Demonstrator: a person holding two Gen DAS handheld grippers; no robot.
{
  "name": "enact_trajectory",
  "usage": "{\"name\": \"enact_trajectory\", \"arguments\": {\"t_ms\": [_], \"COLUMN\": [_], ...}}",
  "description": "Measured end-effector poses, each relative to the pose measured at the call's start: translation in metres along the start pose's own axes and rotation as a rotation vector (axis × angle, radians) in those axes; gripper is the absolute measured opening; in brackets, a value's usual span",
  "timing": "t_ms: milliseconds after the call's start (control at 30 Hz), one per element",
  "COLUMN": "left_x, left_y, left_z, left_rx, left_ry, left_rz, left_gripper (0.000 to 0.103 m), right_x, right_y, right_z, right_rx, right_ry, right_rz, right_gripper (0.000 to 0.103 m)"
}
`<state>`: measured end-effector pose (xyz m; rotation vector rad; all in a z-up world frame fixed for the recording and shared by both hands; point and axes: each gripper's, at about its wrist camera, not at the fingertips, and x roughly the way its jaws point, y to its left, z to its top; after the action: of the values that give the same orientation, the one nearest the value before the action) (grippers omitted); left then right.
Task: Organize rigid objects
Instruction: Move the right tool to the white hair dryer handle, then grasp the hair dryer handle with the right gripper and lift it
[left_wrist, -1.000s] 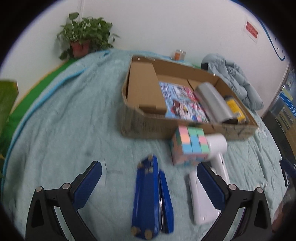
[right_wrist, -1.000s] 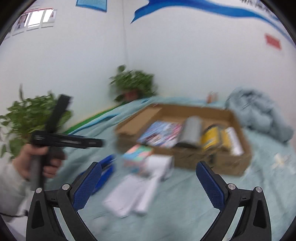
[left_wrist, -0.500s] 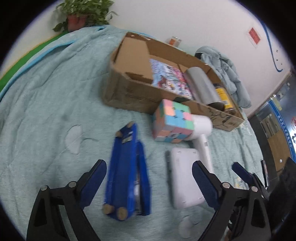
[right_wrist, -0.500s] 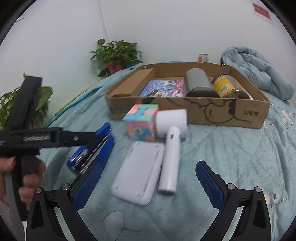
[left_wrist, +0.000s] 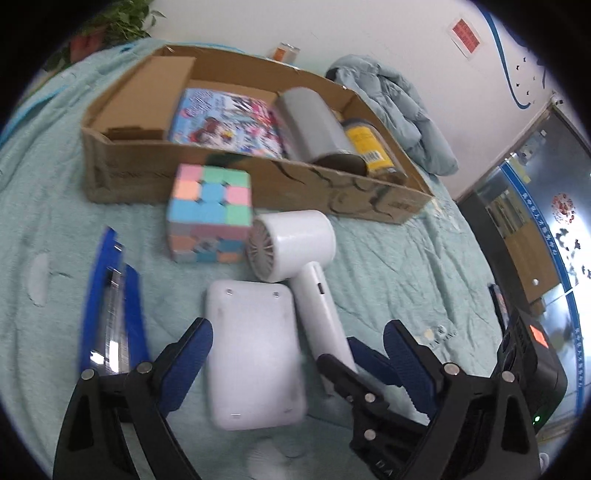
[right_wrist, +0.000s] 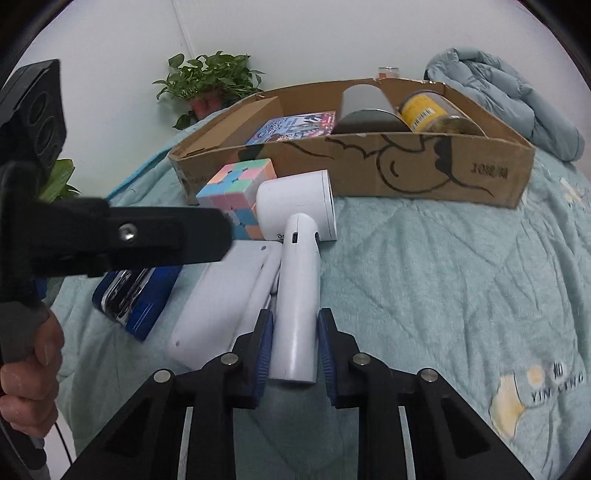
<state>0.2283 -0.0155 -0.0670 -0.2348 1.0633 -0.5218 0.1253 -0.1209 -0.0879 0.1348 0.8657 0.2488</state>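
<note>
A: Item one, the white hair dryer. We find it flat on the teal blanket, head toward the cardboard box, handle toward us.

B: We note the right tongs pinching that handle, blue pads pressed on either side near its butt end. In the left wrist view the same tongs sit at the dryer handle's lower end.

A: Item two, the flat white device, just beside the dryer handle on its left and touching it. The left tongs stand spread wide over it, one pad on each side, neither pad pressing anything.

B: Item three, the pastel puzzle cube, standing against the dryer's head, between it and the box's front wall.

A: Item four, the blue stapler, lying to the left of the white device, apart from it; blurred in the left wrist view.

B: Box contents, as we see them: a colourful book lying flat, a grey cylinder on its side, a yellow-labelled jar beside that at the right end.

A: Surroundings: a pale blue jacket bunched behind the box, a potted plant by the wall. A hand grips the left tool's handle at the right wrist view's left edge.
</note>
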Motion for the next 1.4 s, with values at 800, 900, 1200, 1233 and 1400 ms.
{"name": "enact_trajectory", "arguments": {"t_ms": [800, 900, 1200, 1233, 1400], "left_x": [0.074, 0.073, 0.056, 0.053, 0.025], "left_y": [-0.069, -0.070, -0.075, -0.076, -0.084], "left_z": [-0.042, -0.044, -0.031, -0.029, -0.011], "left_rx": [-0.009, 0.003, 0.065, 0.071, 0.134], "left_ry": [0.239, 0.233, 0.165, 0.154, 0.080], "left_rz": [-0.189, -0.180, -0.158, -0.163, -0.167], "left_gripper": [0.044, 0.043, 0.032, 0.032, 0.032], "right_x": [-0.064, -0.064, -0.067, -0.069, -0.085], "right_y": [-0.049, -0.049, -0.047, -0.044, -0.032], "right_z": [-0.051, -0.050, -0.041, -0.039, -0.021], "right_rx": [0.118, 0.111, 0.118, 0.109, 0.091], "right_ry": [0.035, 0.038, 0.021, 0.009, -0.069], "right_rz": [-0.040, -0.040, -0.041, -0.054, -0.082], "right_gripper": [0.022, 0.022, 0.023, 0.023, 0.023]}}
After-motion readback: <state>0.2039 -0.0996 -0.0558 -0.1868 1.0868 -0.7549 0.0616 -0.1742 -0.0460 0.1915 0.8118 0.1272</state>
